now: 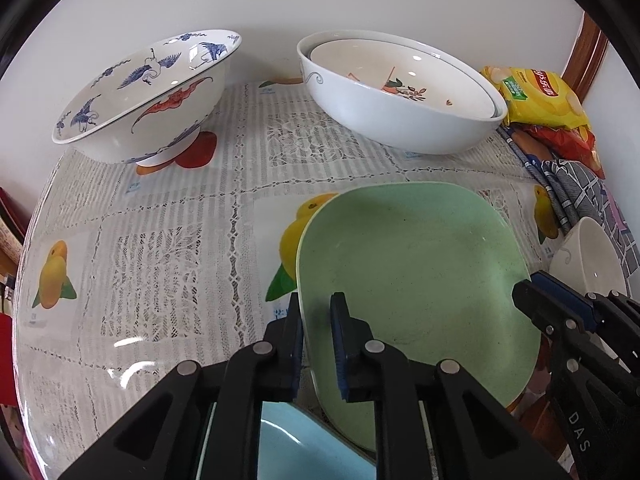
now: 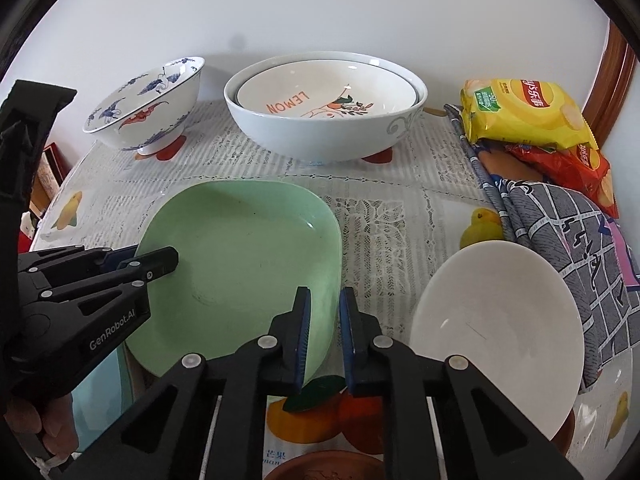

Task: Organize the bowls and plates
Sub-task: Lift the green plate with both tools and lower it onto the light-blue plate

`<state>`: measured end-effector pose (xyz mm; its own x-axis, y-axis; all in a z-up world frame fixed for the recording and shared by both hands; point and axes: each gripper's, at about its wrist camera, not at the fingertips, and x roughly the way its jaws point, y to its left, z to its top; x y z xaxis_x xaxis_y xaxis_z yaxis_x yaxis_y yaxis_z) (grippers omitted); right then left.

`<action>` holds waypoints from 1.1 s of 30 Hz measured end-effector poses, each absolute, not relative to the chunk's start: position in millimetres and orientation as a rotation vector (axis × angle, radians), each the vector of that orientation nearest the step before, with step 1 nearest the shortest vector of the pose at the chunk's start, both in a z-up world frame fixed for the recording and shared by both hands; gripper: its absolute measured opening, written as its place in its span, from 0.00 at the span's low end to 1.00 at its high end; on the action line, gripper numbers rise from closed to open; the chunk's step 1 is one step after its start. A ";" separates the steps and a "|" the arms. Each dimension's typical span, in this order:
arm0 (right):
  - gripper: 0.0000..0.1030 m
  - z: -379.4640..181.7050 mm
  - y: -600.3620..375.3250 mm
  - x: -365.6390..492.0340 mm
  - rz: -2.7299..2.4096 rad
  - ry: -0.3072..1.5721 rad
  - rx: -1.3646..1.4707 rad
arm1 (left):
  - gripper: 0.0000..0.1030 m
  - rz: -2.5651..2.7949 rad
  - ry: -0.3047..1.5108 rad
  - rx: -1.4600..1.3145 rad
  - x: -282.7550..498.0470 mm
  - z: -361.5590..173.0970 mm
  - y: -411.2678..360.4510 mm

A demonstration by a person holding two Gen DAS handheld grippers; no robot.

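Two claws grip one green plate (image 2: 240, 256) from opposite sides: the left claw (image 1: 316, 344) is clamped over its rim at the plate's 9 o'clock side, one finger above and one beneath, and the right claw (image 2: 324, 336) straddles the rim at the plate's 4 o'clock side with its fingers nearly together on it. That plate lies tilted over a light blue plate (image 1: 288, 448) at the tabletop's (image 1: 168, 240) near edge, at 6 o'clock in the left wrist view. At 12 o'clock beyond the green plate sits a large white bowl (image 2: 320, 132) with a smaller bowl lettered LEMON (image 2: 320, 96) nested inside it; at 10 o'clock stands a footed bowl painted with blue cranes and a red bat (image 2: 148, 108), with nothing seen in it. A plain white bowl (image 2: 496, 332) rests just beside the right claw at 3 o'clock, near the green plate's right rim, and nothing shows inside it. Behind it a folded grey checked cloth (image 2: 568, 232) and a yellow snack bag (image 2: 520, 112) atop a red snack bag (image 2: 580, 164) crowd the right edge at 2 o'clock against the wall. Bare lace cloth (image 2: 380, 216) lies open between the green plate and the back bowls, and more toward 9 o'clock in the left wrist view.
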<state>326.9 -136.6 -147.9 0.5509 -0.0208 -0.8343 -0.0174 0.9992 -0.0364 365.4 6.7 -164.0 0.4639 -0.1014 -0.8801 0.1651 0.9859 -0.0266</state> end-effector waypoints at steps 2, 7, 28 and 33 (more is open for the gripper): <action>0.06 -147.8 -138.0 326.5 -0.014 0.978 -0.040 | 0.12 -0.158 1.070 0.057 365.0 -163.1 7.1; 0.03 -144.9 -144.7 321.7 -0.004 0.965 -0.009 | 0.12 -0.166 1.080 0.030 365.5 -162.4 9.6; 0.02 -130.6 -157.2 310.4 0.021 0.916 0.098 | 0.09 -0.163 0.998 -0.033 348.0 -133.3 11.1; 0.02 -118.7 -159.3 303.9 0.025 0.889 0.111 | 0.09 -0.161 0.991 -0.041 340.7 -126.6 9.9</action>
